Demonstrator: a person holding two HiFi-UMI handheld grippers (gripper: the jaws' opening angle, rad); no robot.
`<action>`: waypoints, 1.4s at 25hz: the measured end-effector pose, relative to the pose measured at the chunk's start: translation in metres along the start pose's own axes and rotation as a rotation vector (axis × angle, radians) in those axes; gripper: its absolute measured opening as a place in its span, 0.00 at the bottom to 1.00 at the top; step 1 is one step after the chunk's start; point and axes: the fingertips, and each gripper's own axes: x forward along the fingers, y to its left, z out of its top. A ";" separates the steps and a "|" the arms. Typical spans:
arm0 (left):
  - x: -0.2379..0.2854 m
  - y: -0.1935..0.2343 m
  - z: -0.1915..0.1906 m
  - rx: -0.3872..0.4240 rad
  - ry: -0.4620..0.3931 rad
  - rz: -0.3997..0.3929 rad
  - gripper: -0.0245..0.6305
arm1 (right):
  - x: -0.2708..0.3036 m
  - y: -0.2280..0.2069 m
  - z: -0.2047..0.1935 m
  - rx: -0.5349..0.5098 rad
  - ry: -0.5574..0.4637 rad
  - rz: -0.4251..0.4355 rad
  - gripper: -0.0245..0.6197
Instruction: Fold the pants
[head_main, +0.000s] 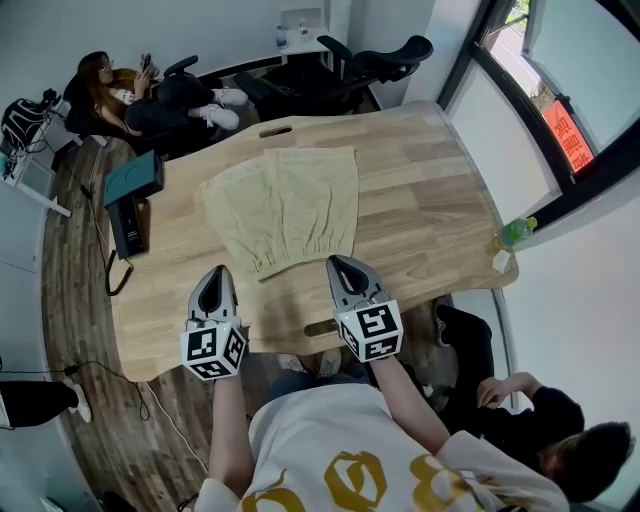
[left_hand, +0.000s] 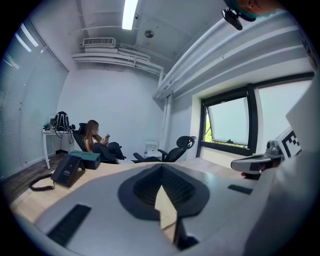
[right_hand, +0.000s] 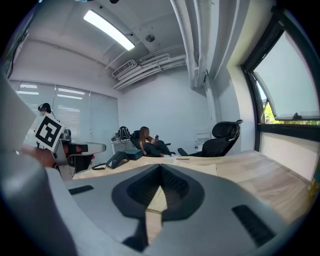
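Observation:
Beige pants (head_main: 285, 205) lie flat on the wooden table (head_main: 420, 190), doubled leg over leg, with the gathered waistband toward me. Both grippers hover over the table's near edge, short of the waistband and apart from it. My left gripper (head_main: 218, 272) is shut with nothing in it, and its closed jaws fill the left gripper view (left_hand: 161, 186). My right gripper (head_main: 337, 262) is also shut and empty. In the right gripper view (right_hand: 160, 186) a strip of the pants (right_hand: 200, 167) shows past the closed jaws.
A black desk phone (head_main: 128, 225) and a teal box (head_main: 133, 178) sit at the table's left end. A green bottle (head_main: 515, 231) stands at the right edge. Office chairs (head_main: 375, 62) and a seated person (head_main: 150, 100) are behind the table; another person (head_main: 540, 430) sits near my right.

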 end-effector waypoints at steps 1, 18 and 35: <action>0.002 0.001 0.000 -0.002 0.001 -0.003 0.05 | 0.001 -0.001 0.000 0.002 -0.002 -0.003 0.05; 0.084 0.061 0.002 -0.056 0.024 -0.073 0.05 | 0.089 0.003 0.003 -0.045 0.074 -0.015 0.05; 0.124 0.093 -0.024 -0.094 0.071 -0.140 0.05 | 0.124 0.048 -0.037 -0.085 0.190 0.024 0.05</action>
